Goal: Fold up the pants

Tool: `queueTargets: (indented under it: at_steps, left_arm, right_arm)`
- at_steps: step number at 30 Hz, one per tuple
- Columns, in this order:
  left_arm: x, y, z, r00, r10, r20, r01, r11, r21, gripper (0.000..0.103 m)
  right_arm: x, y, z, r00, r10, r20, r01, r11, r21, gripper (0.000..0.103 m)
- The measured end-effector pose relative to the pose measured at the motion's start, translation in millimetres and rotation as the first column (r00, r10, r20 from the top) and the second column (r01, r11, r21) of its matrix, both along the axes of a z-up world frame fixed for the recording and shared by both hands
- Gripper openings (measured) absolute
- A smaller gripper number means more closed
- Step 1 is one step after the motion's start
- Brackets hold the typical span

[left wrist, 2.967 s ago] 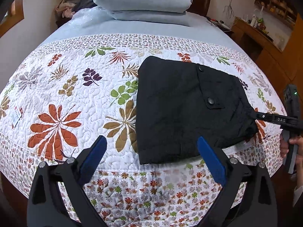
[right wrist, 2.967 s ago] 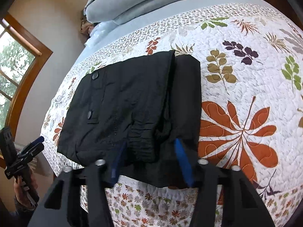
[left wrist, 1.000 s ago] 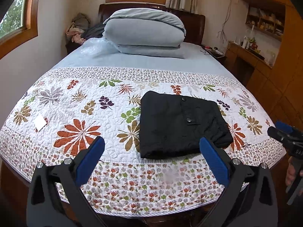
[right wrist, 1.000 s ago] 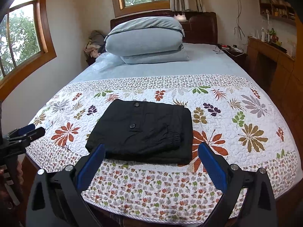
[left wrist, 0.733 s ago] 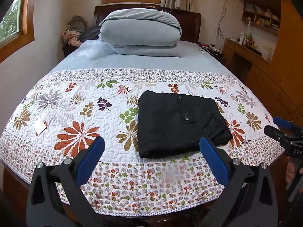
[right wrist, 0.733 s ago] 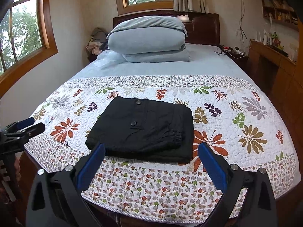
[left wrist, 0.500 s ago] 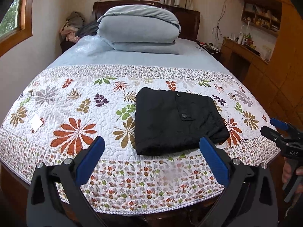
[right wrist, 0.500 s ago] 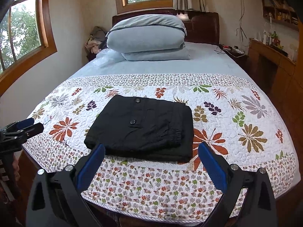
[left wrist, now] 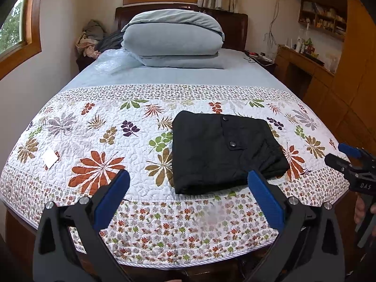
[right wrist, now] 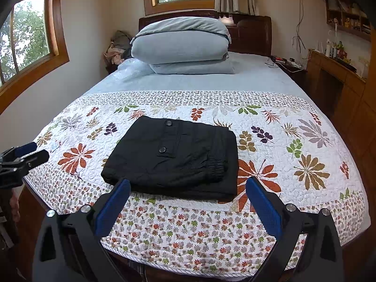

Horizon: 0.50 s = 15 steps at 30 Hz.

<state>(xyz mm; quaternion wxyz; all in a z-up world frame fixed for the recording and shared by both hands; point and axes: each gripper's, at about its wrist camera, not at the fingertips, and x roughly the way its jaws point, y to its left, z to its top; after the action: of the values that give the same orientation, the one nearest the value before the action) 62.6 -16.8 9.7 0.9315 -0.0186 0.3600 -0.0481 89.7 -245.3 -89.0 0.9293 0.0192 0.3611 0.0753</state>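
Observation:
The black pants lie folded in a compact rectangle on the floral quilt, near the foot edge of the bed. In the right wrist view the pants show two snap buttons and an elastic cuff on top. My left gripper is open and empty, held back from the bed edge. My right gripper is open and empty, also off the bed. Each gripper shows at the side of the other's view: the right gripper and the left gripper.
A stack of grey-blue bedding lies at the headboard. A wooden desk with shelves stands along the right wall. A small white tag lies on the quilt at the left. Clothes are piled by the left wall.
Three seconds ago the right gripper was closed down on the pants' edge; both grippers have since pulled back off the bed and stand open. The pants stay folded.

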Motion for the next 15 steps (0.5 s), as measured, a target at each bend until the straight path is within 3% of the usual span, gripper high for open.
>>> queueTargets:
  at_steps: [15]
  left_arm:
    - [5, -1, -5, 1.0, 0.01, -0.017, -0.01, 1.0, 0.014, 0.1]
  right_arm:
    - [2, -11, -1, 0.999, -0.044, 0.003, 0.044, 0.999, 0.007, 0.099]
